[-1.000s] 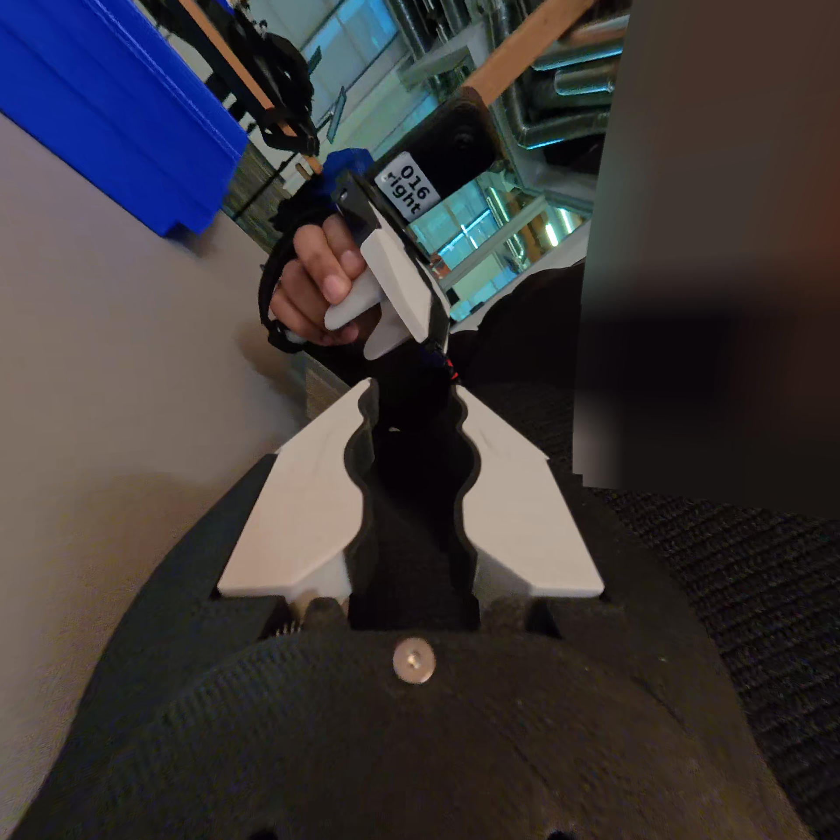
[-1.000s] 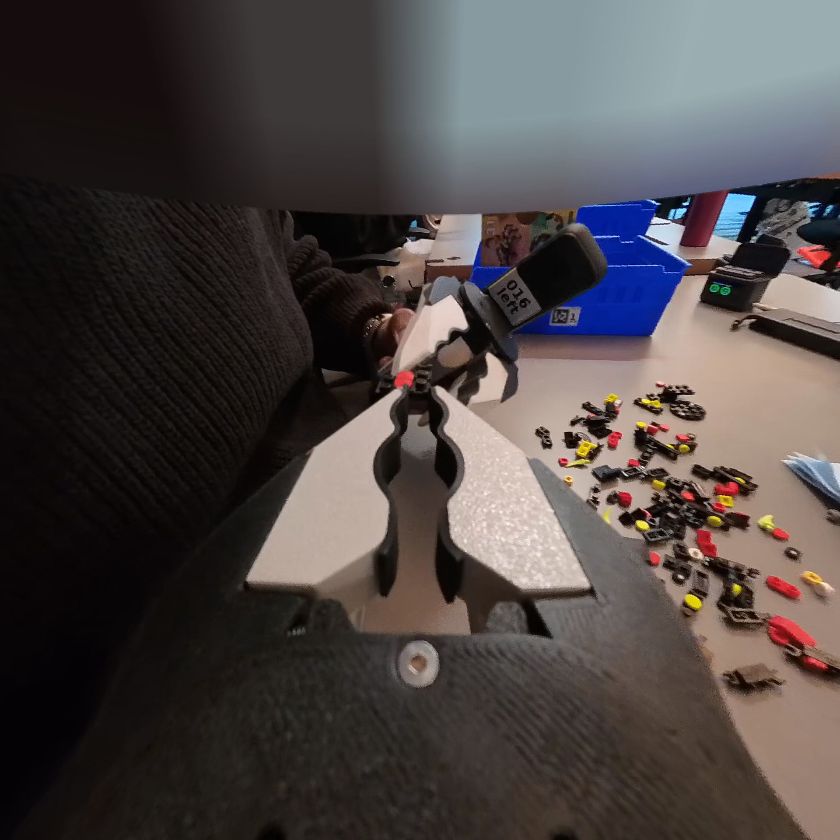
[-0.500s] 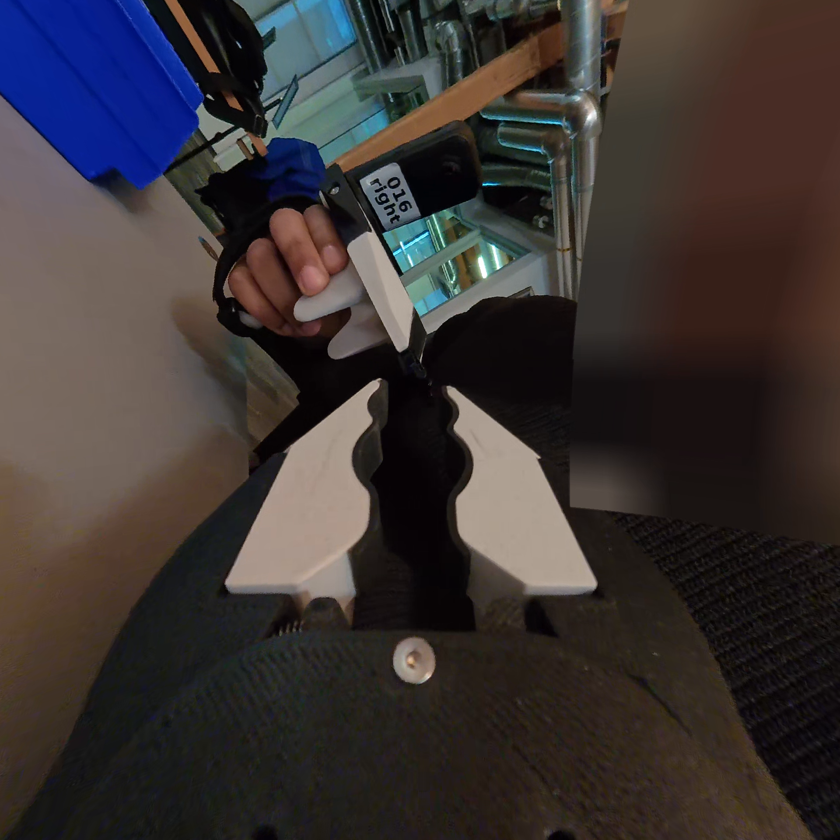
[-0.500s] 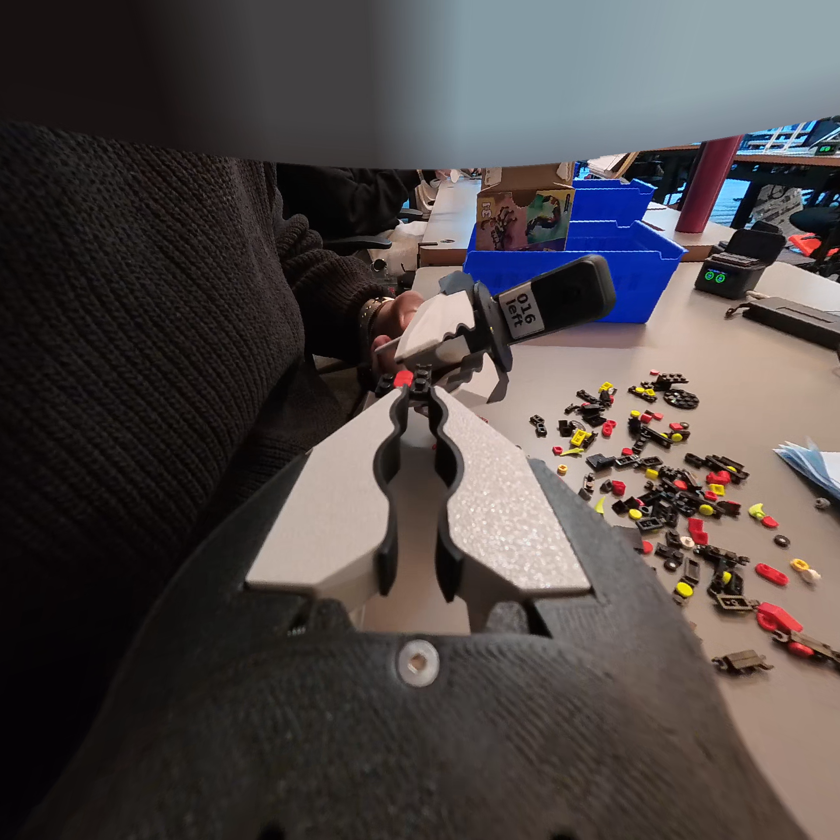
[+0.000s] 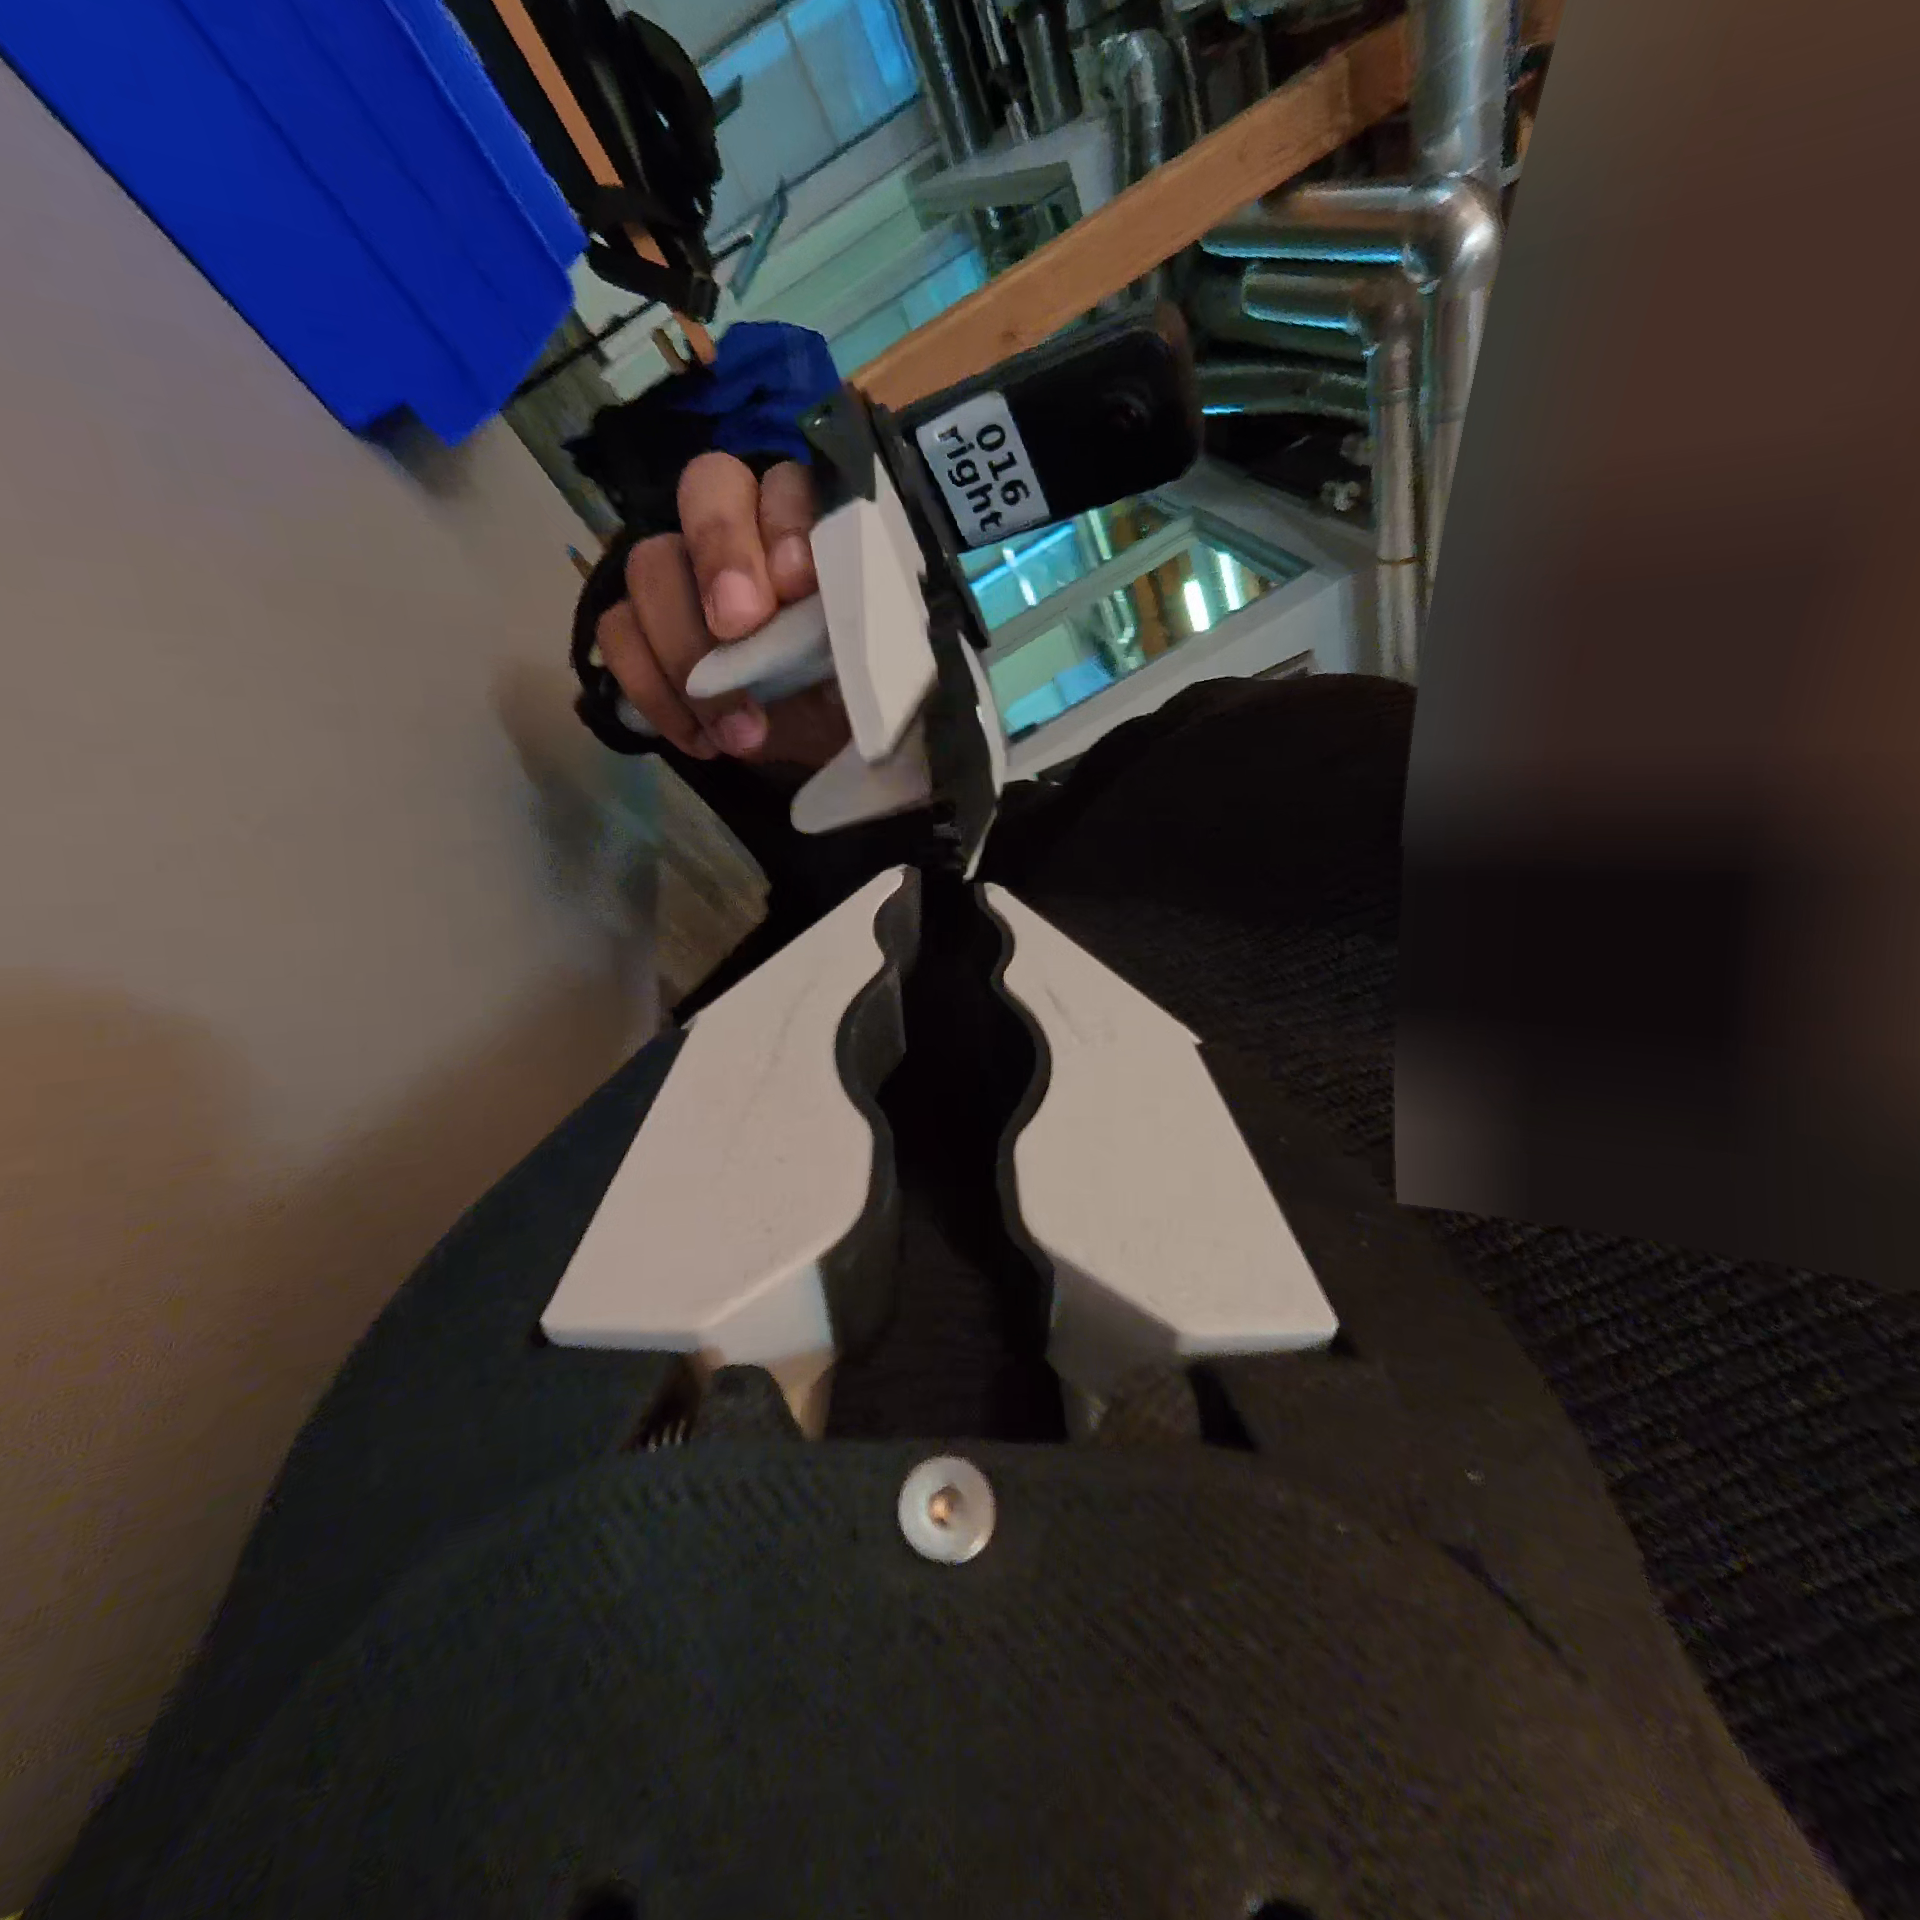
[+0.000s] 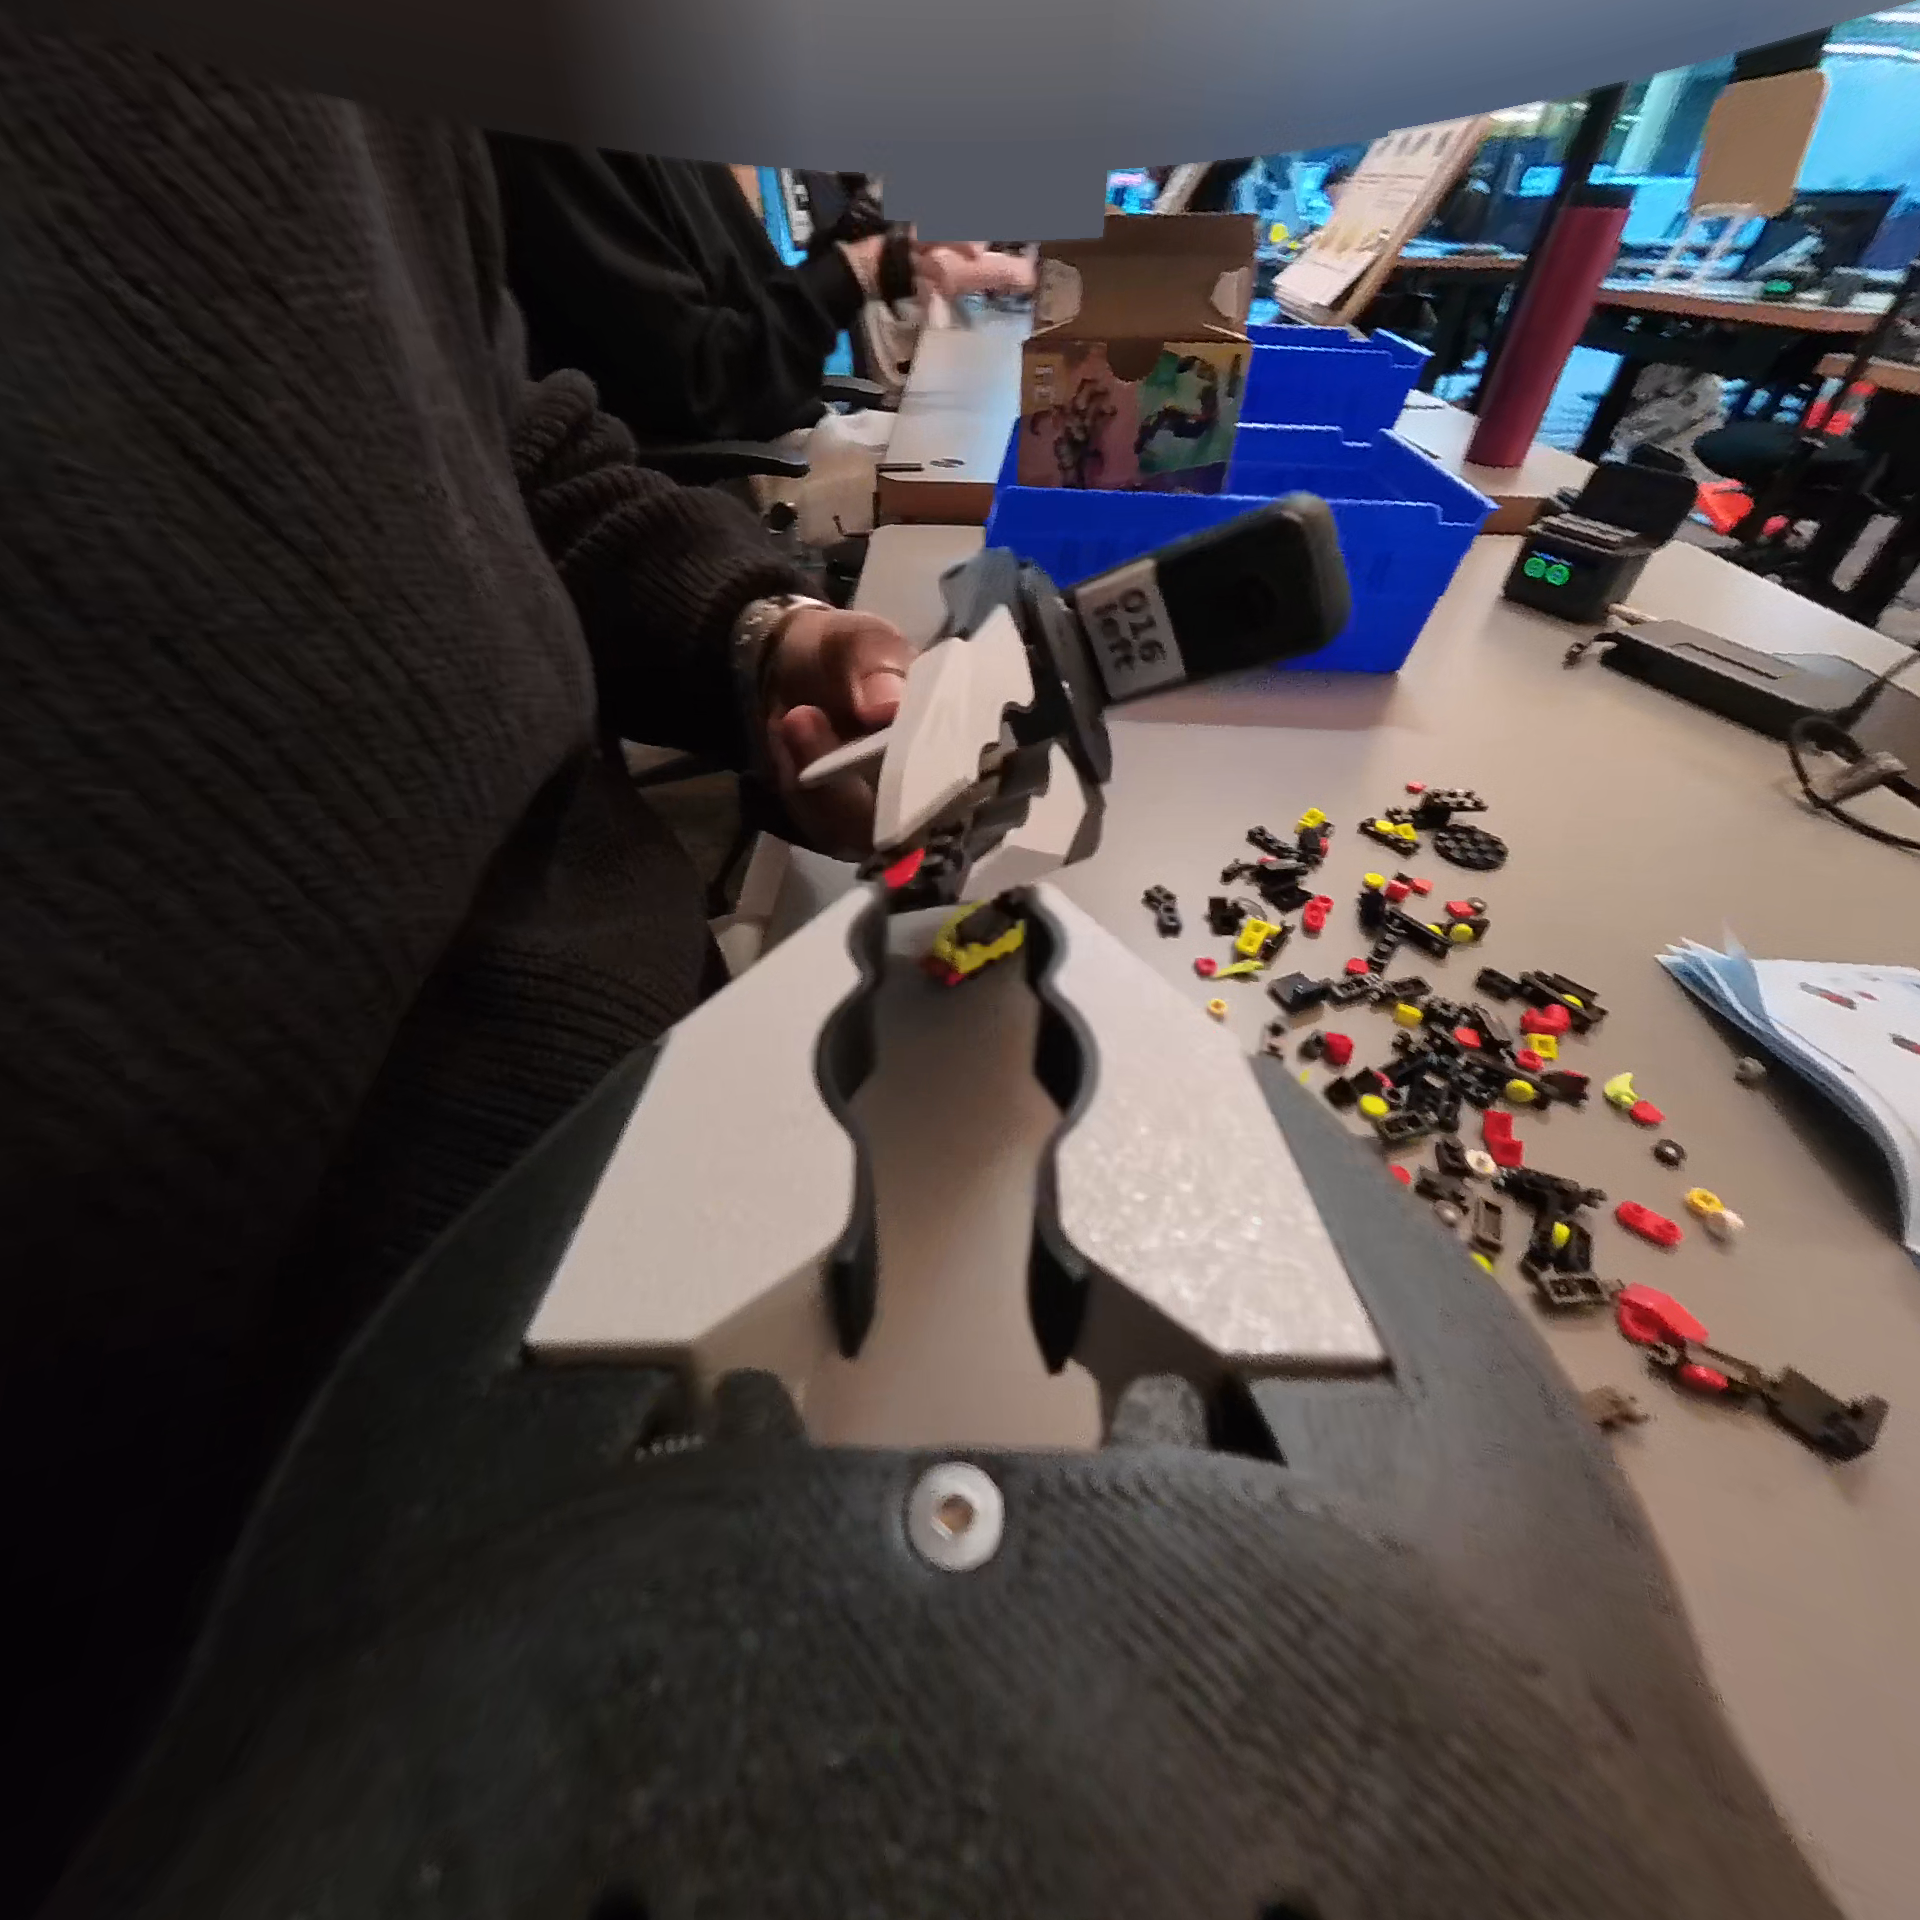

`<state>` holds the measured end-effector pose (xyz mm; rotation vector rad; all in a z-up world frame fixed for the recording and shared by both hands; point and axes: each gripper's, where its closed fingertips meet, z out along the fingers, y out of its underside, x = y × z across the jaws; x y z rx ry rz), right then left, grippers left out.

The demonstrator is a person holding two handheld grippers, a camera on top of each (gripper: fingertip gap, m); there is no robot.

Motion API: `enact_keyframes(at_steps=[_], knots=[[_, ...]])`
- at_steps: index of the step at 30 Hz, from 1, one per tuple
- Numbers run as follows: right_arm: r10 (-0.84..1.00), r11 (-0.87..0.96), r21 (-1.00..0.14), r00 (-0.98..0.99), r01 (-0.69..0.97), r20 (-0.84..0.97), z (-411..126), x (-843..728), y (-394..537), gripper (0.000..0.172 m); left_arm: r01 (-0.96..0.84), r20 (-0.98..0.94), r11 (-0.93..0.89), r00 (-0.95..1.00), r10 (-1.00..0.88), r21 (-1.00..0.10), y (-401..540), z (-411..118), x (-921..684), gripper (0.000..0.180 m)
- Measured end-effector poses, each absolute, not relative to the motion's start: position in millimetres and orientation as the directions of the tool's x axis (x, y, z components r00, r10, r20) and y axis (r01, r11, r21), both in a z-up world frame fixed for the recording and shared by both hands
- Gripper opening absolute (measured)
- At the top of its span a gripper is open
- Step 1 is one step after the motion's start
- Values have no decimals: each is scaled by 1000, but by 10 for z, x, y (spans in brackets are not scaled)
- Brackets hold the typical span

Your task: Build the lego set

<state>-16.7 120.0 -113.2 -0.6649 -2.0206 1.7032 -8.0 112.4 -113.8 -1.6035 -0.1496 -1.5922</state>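
Note:
In the right wrist view my left gripper (image 6: 925,852) is shut on a small black and red brick piece (image 6: 912,871), held above the table edge. My right gripper (image 6: 951,909) is open just below it. A small yellow, black and red piece (image 6: 975,940) shows between the right gripper's open pads. I cannot tell whether it touches them or lies below. In the left wrist view my left gripper (image 5: 943,883) has its tips nearly together against a dark background. My right gripper (image 5: 935,821) points down at them from just ahead.
Several loose black, red and yellow brick pieces (image 6: 1444,1039) lie on the grey table (image 6: 1351,748) to the right. A blue bin (image 6: 1382,561) holding a cardboard box (image 6: 1132,405) stands behind. A booklet (image 6: 1829,1029) lies far right. A black device (image 6: 1590,551) stands at the back. A dark sweater (image 6: 312,623) fills the left. Both grippers' tips are close together, under 4 cm apart.
My left jaws have closed and my right jaws have opened. The black and red piece that sat in the right tips is now pinched by the left gripper.

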Motion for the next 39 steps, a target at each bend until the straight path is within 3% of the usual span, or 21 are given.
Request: enact_keyframes(at_steps=[4,8,13,16,30,39], knots=[[699,69,-989,-714,131,-46,-1096,-339,1356,69,556,774,-540,418,-475,-632,1170,-1203,-152,5],[711,2,-978,-688,209,-145,-1118,-381,1394,73,442,625,-447,616,-479,-778,1196,-1229,-194,5],[652,-46,-961,-721,274,-236,-1121,-315,1298,41,328,478,-367,740,-473,-870,1210,-1220,-223,5],[647,-32,-958,-724,287,-238,-1149,-305,1265,33,280,422,-342,771,-476,-897,1212,-1217,-204,5],[603,-26,-949,-752,313,-265,-1176,-254,1162,11,222,367,-329,790,-491,-918,1213,-1237,-129,5],[578,-57,-940,-757,336,-305,-1170,-241,1156,10,237,385,-336,780,-494,-912,1211,-1234,-116,5]])
